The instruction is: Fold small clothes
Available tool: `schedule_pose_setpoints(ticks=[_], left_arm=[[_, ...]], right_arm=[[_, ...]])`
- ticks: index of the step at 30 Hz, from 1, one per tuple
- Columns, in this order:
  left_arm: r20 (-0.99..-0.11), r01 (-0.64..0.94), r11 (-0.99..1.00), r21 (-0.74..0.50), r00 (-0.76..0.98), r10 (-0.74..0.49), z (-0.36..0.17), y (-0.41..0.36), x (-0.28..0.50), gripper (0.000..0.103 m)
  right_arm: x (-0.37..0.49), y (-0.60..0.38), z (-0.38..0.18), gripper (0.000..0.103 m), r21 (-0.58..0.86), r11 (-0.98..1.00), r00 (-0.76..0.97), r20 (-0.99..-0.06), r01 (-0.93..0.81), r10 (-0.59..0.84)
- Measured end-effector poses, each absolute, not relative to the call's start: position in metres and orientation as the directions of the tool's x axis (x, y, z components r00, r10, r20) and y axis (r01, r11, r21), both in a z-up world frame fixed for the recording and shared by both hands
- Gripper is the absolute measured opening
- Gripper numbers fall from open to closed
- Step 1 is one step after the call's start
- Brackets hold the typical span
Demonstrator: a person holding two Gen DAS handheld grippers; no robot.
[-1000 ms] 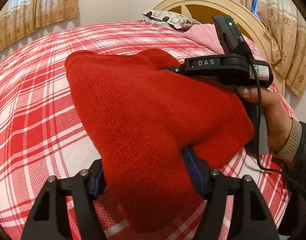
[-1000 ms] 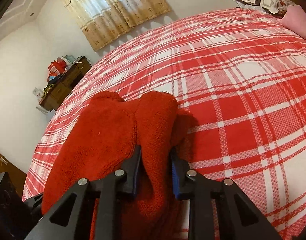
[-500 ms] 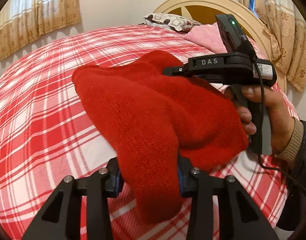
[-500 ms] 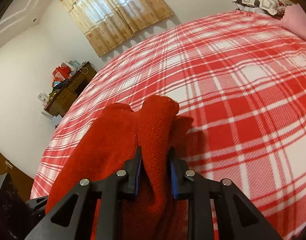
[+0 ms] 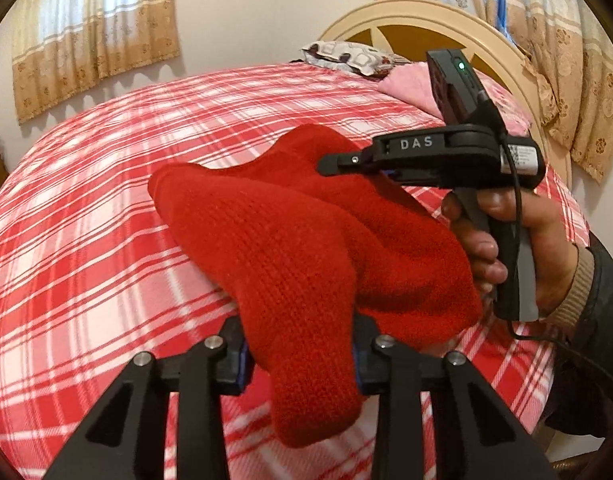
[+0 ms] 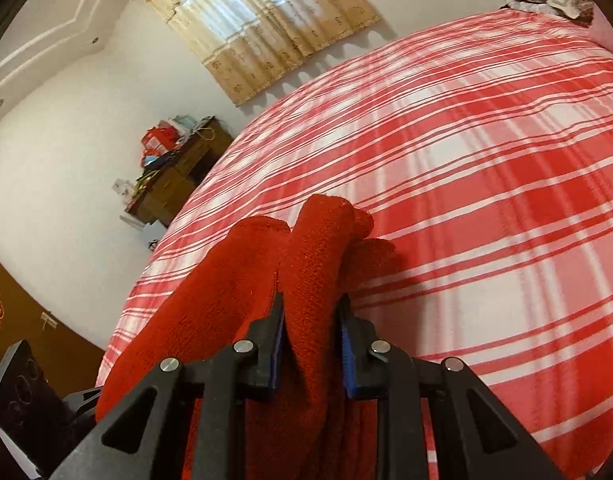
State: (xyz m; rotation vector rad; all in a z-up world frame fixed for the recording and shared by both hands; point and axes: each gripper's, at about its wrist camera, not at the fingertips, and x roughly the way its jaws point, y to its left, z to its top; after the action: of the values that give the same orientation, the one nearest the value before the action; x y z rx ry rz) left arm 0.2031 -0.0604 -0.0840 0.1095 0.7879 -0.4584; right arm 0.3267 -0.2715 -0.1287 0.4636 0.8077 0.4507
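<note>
White letters "DAS" mark the black right gripper [image 5: 326, 166], held in a person's hand [image 5: 506, 240] and clamped on a red knitted garment [image 5: 298, 240]. The left gripper [image 5: 300, 354], its jaws just closing, pinches another fold, the bunched knit hanging above the red-and-white plaid bedspread [image 5: 86, 200], mid-bed.

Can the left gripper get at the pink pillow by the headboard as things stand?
Probably not. The left gripper has just closed on the red knit garment, so it is occupied. The pink pillow lies at the far end of the bed, with the right gripper partly across the line.
</note>
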Motion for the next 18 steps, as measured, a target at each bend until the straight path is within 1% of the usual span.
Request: schedule_pose_setpoints(ticks=[18], left_arm=[[-0.69,0.311,0.947,-0.083,0.667,-0.28,-0.083,0.019,0.165,0.036]], right_arm=[[0.329,-0.15,-0.131,0.023,0.586,0.742,0.508,-0.553,-0.327,0.661]])
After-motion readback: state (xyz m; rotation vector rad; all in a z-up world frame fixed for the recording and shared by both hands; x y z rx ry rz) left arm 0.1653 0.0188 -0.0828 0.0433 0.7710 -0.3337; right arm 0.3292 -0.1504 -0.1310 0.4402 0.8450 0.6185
